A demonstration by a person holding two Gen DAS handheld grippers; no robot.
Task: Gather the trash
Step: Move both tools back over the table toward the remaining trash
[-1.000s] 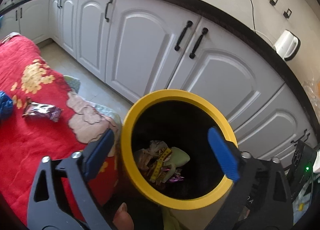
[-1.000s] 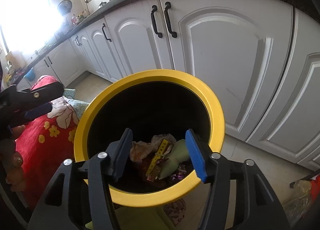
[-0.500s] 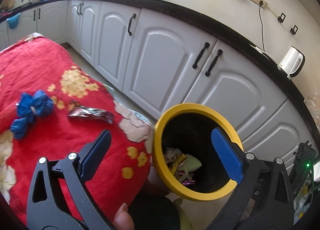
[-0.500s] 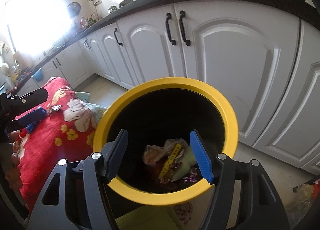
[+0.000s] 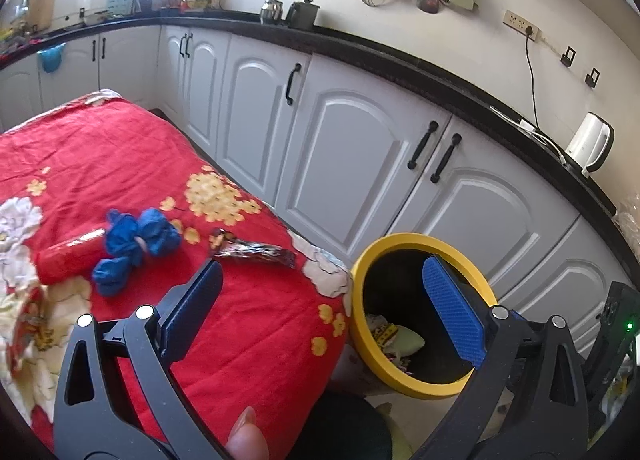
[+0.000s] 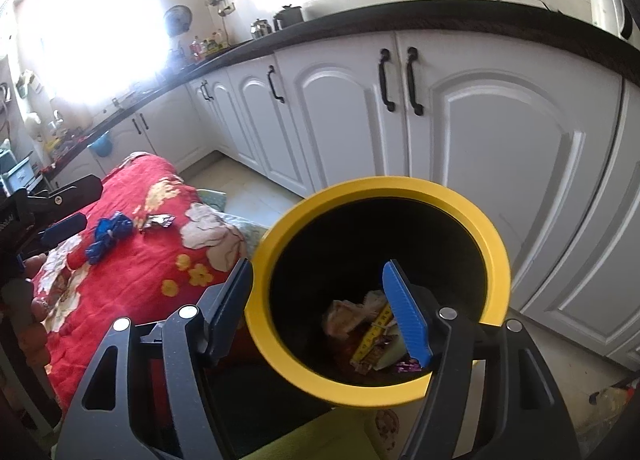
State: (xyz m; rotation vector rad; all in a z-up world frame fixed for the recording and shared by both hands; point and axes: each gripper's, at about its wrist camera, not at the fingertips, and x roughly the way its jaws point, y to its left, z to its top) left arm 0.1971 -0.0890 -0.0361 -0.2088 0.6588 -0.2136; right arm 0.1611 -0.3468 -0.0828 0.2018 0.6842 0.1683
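Yellow-rimmed bin [image 6: 384,392] holds earlier trash; my right gripper [image 6: 328,312], jaws opening and empty, hovers above, left gripper [image 5: 320,308] spread, so next I reach the wrapper [image 5: 256,250] at eleven o'clock.

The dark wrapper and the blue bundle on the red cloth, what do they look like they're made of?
The dark wrapper looks like metallised plastic film: crinkled, with shiny silver glints at its torn end. The blue bundle looks like thin, soft plastic or a disposable glove knotted in the middle: matte, bunched into puffy folds. Either could be something else up close.
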